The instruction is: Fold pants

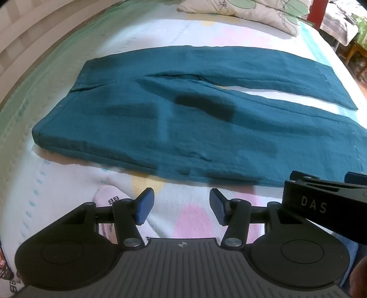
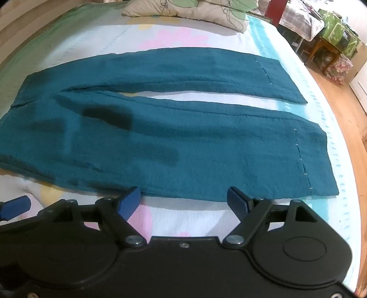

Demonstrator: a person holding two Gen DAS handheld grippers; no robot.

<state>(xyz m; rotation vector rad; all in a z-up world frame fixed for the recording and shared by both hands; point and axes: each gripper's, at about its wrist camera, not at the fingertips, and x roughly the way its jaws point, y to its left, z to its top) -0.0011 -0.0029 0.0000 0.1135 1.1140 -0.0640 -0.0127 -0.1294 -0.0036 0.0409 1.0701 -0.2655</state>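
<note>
Bedroom w/ wood floor at the right; a bed (image 2: pixel 183 220) under a pastel flower-print blanket carries everything, a leaf-print pillow (image 2: pixel 195 11) at its far edge. Teal pants (image 2: pixel 183 146) lie flat across the bed's middle, waistband toward the left edge, both legs running toward the right edge w/ a strip of blanket showing between them, prob. spread out like that so one leg can be laid over the other. No fold made yet, by the look of it. Left tongs (image 1: pixel 181 206) hover over bare blanket just short of the pants' near edge, around the hip/thigh part, pads apart, nothing between them. Right tongs (image 2: pixel 183 201) sit at the near edge of the near leg, further toward the cuff, pads wide apart, nothing gripped; tips look right at the hem line, contact unclear. Both angle down steeply, likely lining up to pinch that near edge.
</note>
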